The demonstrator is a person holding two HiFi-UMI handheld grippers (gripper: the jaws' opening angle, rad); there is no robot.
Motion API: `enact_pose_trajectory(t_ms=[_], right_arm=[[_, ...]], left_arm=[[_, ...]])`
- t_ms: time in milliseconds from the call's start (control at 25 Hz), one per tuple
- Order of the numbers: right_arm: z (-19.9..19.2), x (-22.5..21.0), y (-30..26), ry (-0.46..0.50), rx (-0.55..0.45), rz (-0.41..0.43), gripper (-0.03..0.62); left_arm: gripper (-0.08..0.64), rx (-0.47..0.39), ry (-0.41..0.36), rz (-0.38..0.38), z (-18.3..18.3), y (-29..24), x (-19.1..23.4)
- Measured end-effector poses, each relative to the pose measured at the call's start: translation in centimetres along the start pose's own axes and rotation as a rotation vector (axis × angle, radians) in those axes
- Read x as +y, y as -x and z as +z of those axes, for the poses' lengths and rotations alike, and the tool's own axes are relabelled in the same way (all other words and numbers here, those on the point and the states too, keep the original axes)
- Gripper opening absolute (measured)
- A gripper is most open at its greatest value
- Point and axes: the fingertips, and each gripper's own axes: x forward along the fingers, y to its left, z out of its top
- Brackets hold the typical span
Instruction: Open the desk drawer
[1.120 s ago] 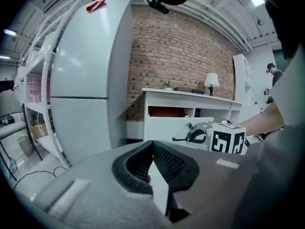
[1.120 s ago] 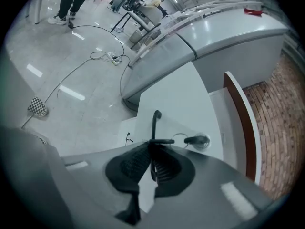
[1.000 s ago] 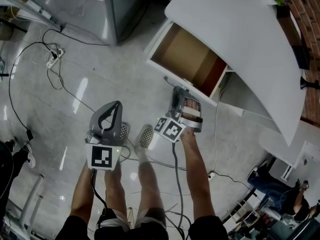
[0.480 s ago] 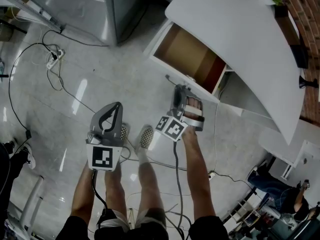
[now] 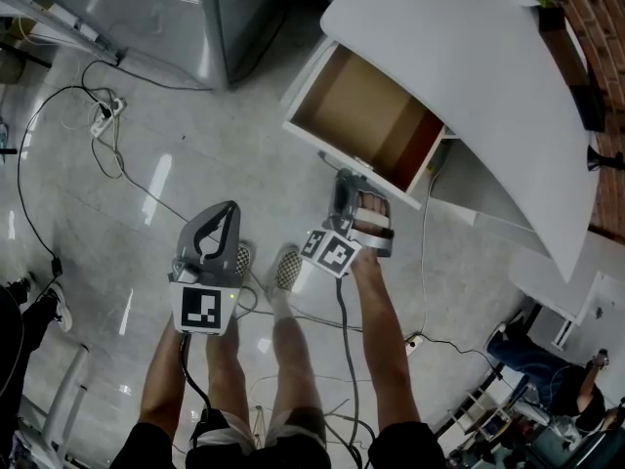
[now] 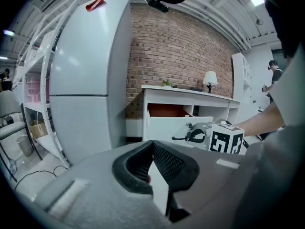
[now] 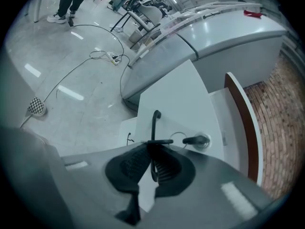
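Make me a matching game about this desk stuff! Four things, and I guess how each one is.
Things:
1. white desk drawer with a brown inside
2. thin dark metal handle
3. left gripper
4. small dark key with a ring

States:
A. shut, holding nothing
B. pulled open
C. sticking out of the drawer front
D. pinched in the right gripper

Pairs: 1-B, 2-D, 3-A, 4-C
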Motion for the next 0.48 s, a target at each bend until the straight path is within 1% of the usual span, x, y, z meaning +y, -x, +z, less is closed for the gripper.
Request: enact_pose_trajectory(t_ms=[120, 280, 360, 480], right_arm=[[0.1, 0.7, -0.4, -0.002, -0.001, 0.008, 0.021], [-0.1, 1.8, -0.7, 0.008, 0.000, 0.015, 0.020], [0.0, 2.3, -1.0, 0.009, -0.001, 0.018, 0.020], [0.0, 2.8, -1.2, 0.017, -0.002, 0.008, 0.020]], left_arm=[[0.011, 0.017, -0.002, 0.000, -0.5, -0.2, 0.3], [0.011, 0.016, -0.008, 0.002, -1.0, -0.3, 0.6], [0.011, 0.032, -0.010, 0.000, -1.5, -0.4, 0.8], [0.011, 0.034, -0.005, 0.000, -2.0, -0.6, 0.9]])
